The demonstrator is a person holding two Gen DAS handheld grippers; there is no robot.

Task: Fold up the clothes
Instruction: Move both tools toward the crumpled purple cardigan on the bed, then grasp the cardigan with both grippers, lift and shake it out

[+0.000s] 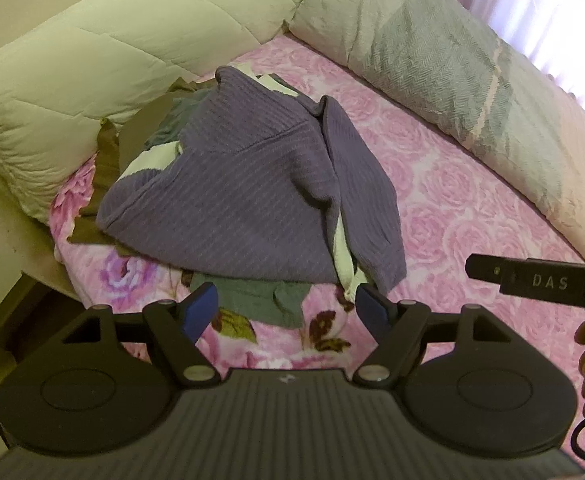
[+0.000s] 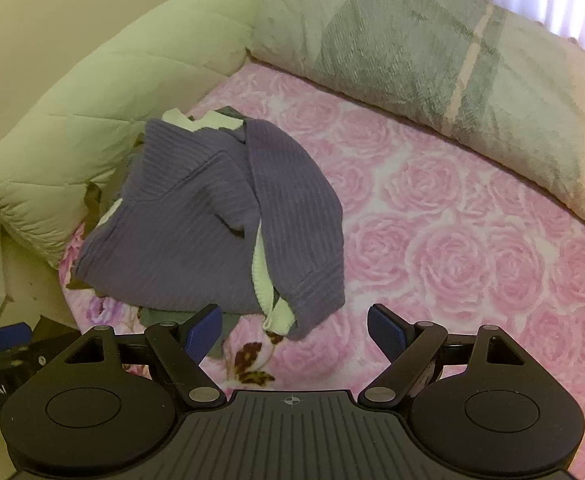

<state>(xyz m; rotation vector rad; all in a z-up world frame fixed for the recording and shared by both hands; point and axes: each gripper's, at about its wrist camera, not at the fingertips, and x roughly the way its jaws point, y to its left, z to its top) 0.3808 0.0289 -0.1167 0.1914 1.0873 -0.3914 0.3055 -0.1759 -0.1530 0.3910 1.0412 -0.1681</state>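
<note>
While both tools hang over the near edge of the bed, nothing is gripped yet: the left gripper (image 1: 286,306) has its blue pads spread wide with only bedding and a bit of green cloth showing between them, and the right gripper (image 2: 294,330) is spread just as wide over bare pink rose-print sheet (image 2: 472,248). The clothes sit in a loose heap toward the left side of the mattress, close against the pale quilted duvet (image 1: 92,64), with a purple ribbed sweater (image 1: 228,200) draped on top. Under it I can make out a pale cream-green garment (image 2: 262,280) poking from the front, a grey-green piece (image 1: 260,300) at the near edge, and an olive-brown piece (image 1: 108,160) on the far left. That layering looks to me like the main hazard: a pinch at the sweater's near hem could easily catch the cream cloth beneath and drag two garments up together. One sleeve lies doubled across the body, so lifting from a single corner would probably leave it twisted instead of flat. Open sheet lies to the right, near the grey-striped pillow (image 2: 432,60), so spreading the sweater there seems safer than working atop the heap.
</note>
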